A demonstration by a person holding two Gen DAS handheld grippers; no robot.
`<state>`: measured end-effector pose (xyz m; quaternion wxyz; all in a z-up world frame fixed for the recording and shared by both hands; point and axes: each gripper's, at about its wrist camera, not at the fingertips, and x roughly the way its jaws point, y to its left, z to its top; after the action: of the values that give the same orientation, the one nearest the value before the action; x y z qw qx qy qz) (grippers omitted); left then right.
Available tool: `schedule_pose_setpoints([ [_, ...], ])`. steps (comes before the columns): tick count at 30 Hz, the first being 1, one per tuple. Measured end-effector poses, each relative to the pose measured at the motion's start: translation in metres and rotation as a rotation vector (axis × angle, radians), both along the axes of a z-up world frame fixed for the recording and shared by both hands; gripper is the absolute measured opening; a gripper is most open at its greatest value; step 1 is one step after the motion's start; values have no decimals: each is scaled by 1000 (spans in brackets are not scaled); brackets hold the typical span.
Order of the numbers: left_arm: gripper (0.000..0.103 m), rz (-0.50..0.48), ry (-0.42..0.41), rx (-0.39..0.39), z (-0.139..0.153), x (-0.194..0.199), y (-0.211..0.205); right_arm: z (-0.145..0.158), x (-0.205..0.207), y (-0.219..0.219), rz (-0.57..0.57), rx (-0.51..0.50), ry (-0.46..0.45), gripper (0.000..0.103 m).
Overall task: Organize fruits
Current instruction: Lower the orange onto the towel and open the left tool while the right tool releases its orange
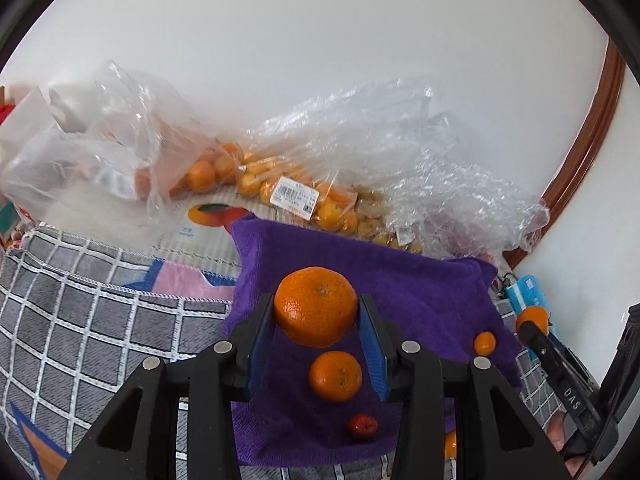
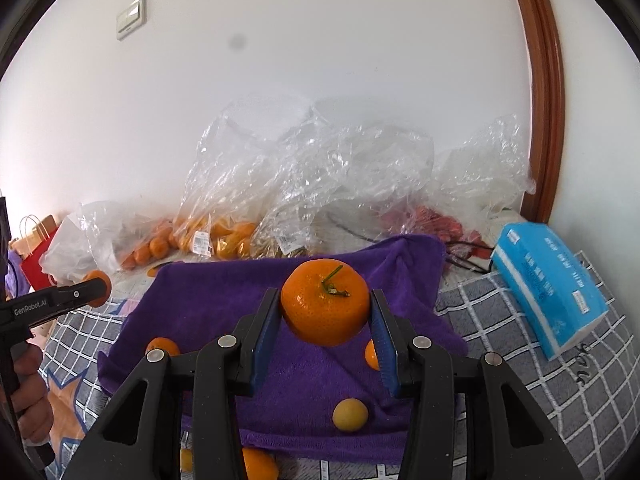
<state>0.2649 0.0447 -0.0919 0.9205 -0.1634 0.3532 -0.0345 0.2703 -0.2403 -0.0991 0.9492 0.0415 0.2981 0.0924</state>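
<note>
A: What do the bags hold?

B: Beyond both hand-held grippers, against the wall, lie clear plastic bags (image 2: 304, 184); one labelled bag of small oranges (image 1: 296, 196) sits ahead of the left hand-held gripper (image 1: 318, 312), another bag with oranges (image 1: 200, 174) ahead and to its left; a bag with red fruit (image 2: 432, 220) lies ahead-right of the right hand-held gripper (image 2: 325, 306).

A: And the hands?

B: Both point forward and downward over a purple towel (image 2: 208, 300); a hand (image 2: 30, 396) shows at the left edge of the right view, around a black handle.

A: The grips?

B: The left one's blue pads press an orange (image 1: 316, 306) from either side, jaws partly open; the right clamps a stemmed orange (image 2: 325, 302) likewise; both fruits are above the towel.

A: Loose fruit?

B: Under the left's jaws, a smaller orange (image 1: 335, 376) and a red fruit (image 1: 361, 425); under the right's, a yellow fruit (image 2: 350, 414).
</note>
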Motion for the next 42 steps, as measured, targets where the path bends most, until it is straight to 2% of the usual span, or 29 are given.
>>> schedule_pose_setpoints([
  [6, 39, -7, 46, 50, -22, 21, -14, -32, 9, 11, 38, -47, 76, 44],
  [13, 39, -7, 106, 14, -47, 34, -15, -52, 19, 10, 47, -16, 157, 44],
  [17, 39, -11, 119, 4, -54, 36, -14, -56, 21, 13, 45, -34, 165, 44],
  [23, 39, -39, 124, -5, -57, 36, -20, -59, 21, 18, 54, -45, 166, 44],
  [26, 39, -44, 114, 36, -56, 34, -25, -62, 22, 20, 51, -58, 175, 44],
  [29, 39, -59, 111, 31, -54, 33, -25, -63, 22, 21, 54, -66, 179, 44],
  [32, 47, -70, 91, 34, -45, 29, -25, -62, 20, 23, 58, -77, 171, 44],
  [37, 59, -61, 30, 81, -18, 10, -24, -46, 7, 23, 69, -65, 115, 59],
  [39, 62, -61, 9, 95, -7, -2, -23, -36, -1, 23, 53, -68, 84, 67],
  [42, 65, -64, -17, 103, 5, -21, -22, -18, -13, 20, 12, -72, 69, 73],
])
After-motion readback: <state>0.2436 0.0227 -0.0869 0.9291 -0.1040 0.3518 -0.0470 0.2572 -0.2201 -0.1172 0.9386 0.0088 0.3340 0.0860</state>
